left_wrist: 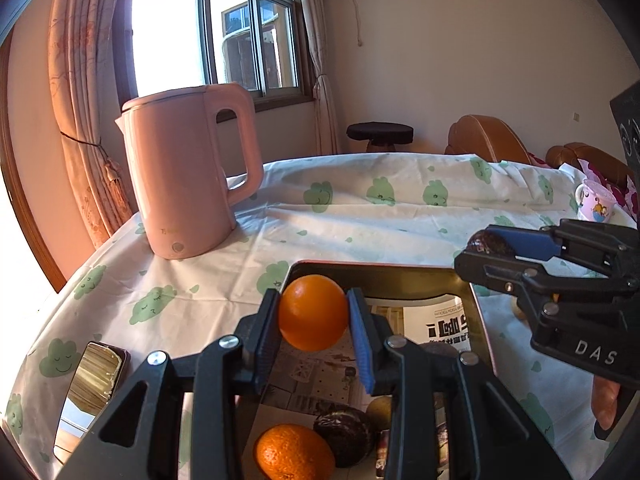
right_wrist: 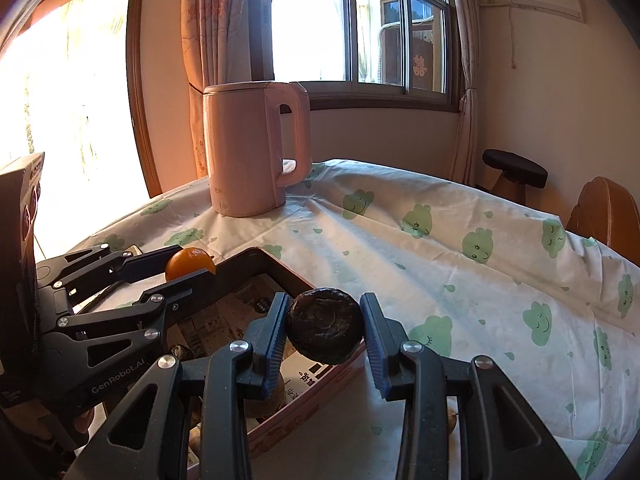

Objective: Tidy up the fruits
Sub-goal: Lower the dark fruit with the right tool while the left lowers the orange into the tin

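Two fruits are being carried: left gripper (left_wrist: 313, 313) clamping a round orange (left_wrist: 313, 312), right gripper (right_wrist: 325, 330) clamping a dark wrinkled fruit (right_wrist: 325, 325), over the paper-lined pink tray (right_wrist: 280, 426) holding several already.

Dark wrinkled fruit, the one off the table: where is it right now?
The dark wrinkled fruit is clamped in the right gripper, above the tray's right edge, right of the left gripper's orange.

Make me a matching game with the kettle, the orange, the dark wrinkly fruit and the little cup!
Things:
1. kettle
2. orange
3. dark wrinkly fruit
4. little cup

Matches:
A. held in the right gripper
B. pink, standing on the tablecloth near the window
C. held in the left gripper
D. far right on the table, with cartoon pictures

Pairs: 1-B, 2-C, 3-A, 4-D
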Tool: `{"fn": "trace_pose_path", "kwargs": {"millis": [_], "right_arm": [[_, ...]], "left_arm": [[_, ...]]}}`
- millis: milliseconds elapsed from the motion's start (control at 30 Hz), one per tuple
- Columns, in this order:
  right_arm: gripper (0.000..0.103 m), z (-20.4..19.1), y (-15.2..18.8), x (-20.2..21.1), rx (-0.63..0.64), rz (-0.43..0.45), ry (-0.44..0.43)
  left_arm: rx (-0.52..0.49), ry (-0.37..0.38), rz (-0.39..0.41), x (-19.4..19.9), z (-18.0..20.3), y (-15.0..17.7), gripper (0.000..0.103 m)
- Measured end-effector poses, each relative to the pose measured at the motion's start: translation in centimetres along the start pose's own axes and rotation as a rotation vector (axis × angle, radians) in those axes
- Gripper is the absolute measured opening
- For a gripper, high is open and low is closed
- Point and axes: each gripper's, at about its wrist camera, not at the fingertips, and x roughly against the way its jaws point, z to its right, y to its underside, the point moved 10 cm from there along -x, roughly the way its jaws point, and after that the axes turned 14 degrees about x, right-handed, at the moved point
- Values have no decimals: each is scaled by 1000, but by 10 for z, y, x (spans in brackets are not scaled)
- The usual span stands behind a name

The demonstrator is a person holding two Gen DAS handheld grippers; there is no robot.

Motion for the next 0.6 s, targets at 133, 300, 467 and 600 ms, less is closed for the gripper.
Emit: {"fn": "trace_pose_path", "kwargs": {"millis": [133, 300, 467, 600], "right_arm": [[38, -3, 2, -7, 2, -10, -6], [38, -6, 3, -17, 4, -28, -14], [38, -9, 5, -24, 1, -37, -18], [38, -10, 9, -29, 1, -49, -16]], "left_arm": [[2, -4, -13, -5, -3, 2, 36], [4, -9, -32, -9, -5, 4, 36], [8, -6, -48, -12, -7, 6, 36], [7, -8, -58, -14, -7, 7, 36]]}}
